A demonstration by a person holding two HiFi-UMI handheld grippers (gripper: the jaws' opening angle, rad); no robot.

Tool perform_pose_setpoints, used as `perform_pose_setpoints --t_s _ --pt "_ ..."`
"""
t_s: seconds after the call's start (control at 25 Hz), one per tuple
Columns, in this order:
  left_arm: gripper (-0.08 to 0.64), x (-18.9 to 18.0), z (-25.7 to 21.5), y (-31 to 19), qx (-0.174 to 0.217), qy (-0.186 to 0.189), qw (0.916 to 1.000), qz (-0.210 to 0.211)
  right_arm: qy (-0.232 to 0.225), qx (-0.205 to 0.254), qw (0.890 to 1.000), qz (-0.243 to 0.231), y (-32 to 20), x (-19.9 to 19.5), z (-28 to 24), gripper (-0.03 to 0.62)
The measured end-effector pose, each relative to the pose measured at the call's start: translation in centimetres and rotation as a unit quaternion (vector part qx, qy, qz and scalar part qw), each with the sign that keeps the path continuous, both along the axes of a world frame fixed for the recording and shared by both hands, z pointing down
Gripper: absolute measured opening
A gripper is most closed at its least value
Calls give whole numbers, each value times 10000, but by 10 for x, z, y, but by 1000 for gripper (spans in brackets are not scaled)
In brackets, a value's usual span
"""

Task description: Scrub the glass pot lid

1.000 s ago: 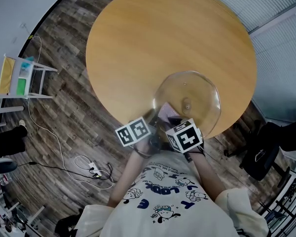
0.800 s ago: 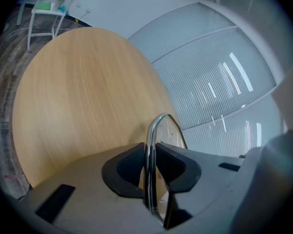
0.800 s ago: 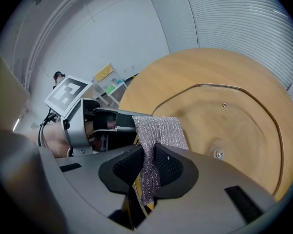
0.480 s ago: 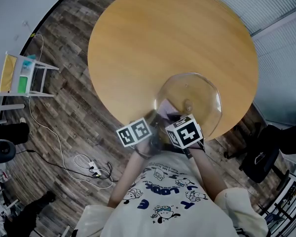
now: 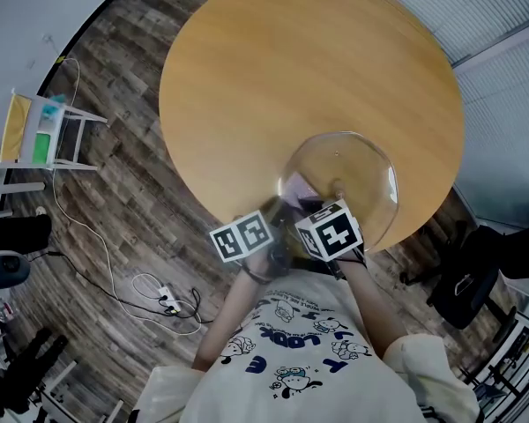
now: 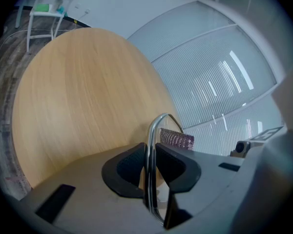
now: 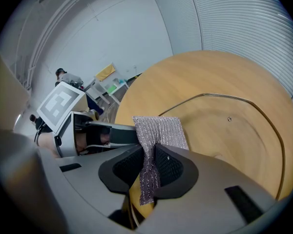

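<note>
The glass pot lid point(image 5: 344, 183) is tilted up over the near edge of the round wooden table point(image 5: 273, 69). My left gripper point(image 5: 279, 204) is shut on the lid's metal rim point(image 6: 150, 130), which runs upright between the black pads. My right gripper point(image 5: 312, 210) is shut on a silvery mesh scrub cloth point(image 7: 156, 130). The cloth lies against the lid's near part, next to the left jaws, and shows as a purple-grey strip point(image 6: 176, 139) in the left gripper view. The lid's rim point(image 7: 234, 99) and centre screw point(image 7: 229, 119) show beyond it. The left gripper point(image 7: 95, 133) sits just to the cloth's left.
A white rack with yellow and green items point(image 5: 37, 139) stands on the wood floor at the left. Cables point(image 5: 163, 302) lie on the floor near the person's body. A black chair point(image 5: 465, 280) is at the right. Window blinds point(image 6: 219, 77) run behind the table.
The right gripper with the cloth has edged slightly farther along the lid. The left gripper and the lid have kept still.
</note>
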State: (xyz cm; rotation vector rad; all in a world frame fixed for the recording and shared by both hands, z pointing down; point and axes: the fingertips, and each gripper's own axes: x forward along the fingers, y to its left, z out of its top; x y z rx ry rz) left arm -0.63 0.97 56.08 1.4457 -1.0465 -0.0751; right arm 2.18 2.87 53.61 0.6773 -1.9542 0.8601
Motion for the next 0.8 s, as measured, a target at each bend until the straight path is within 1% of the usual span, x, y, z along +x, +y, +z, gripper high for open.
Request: perform_pose_setpoints --t_s 0.6,0.8 --pt "74 -3 1 -2 -38 -31 10000 6 -19 61 10000 17 -17 -2 0 75" --pt "74 -1 1 -2 -31 -54 10000 18 15 187 9998 -13 -22 0 1 75"
